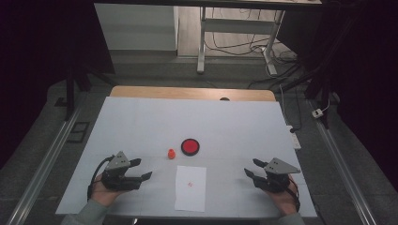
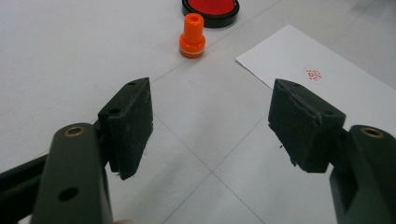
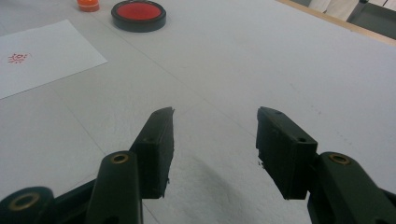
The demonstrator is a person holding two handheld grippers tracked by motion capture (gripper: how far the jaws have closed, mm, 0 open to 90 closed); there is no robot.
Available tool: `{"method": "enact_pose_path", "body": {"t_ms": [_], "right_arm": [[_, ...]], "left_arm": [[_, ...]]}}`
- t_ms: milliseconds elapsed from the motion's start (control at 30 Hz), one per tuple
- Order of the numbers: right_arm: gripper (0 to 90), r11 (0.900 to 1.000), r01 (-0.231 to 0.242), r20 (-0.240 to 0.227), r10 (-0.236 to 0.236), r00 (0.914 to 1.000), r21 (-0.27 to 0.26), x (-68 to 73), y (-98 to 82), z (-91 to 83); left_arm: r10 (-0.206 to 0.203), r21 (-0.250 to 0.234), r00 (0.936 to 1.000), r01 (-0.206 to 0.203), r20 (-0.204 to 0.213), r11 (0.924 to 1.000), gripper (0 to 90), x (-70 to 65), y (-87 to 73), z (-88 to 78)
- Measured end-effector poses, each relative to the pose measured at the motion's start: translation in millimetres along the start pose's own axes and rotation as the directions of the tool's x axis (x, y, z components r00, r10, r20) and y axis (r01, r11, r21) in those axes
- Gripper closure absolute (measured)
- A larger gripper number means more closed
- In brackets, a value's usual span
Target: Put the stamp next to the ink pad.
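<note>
While we rest both grippers, left and right, gaping and empty near the bench's near edge, stamp stands beside pad, paper apparently already stamped.

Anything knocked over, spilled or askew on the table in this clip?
Nothing stands out. The orange stamp stands upright beside the open red ink pad, the paper lies flat with one red imprint, and both grippers are open and empty.

Orange stamp upright beside open red ink pad; stamped paper nearer.
</note>
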State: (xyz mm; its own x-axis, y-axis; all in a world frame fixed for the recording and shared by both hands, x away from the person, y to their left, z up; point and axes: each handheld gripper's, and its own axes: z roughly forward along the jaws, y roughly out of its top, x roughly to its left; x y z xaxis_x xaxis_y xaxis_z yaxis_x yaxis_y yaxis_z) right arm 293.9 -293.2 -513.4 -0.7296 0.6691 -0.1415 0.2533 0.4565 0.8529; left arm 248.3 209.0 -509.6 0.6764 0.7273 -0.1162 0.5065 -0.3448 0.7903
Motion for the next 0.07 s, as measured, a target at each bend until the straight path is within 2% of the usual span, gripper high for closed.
{"method": "enact_pose_path", "body": {"t_ms": [67], "right_arm": [[45.8,1.000,0.001,0.000,-0.001,1.0000,0.002,0.3,0.4,-0.2]], "left_arm": [[-0.001,-0.001,1.0000,0.001,0.001,1.0000,31.0,0.2,-0.1,0.0]]}}
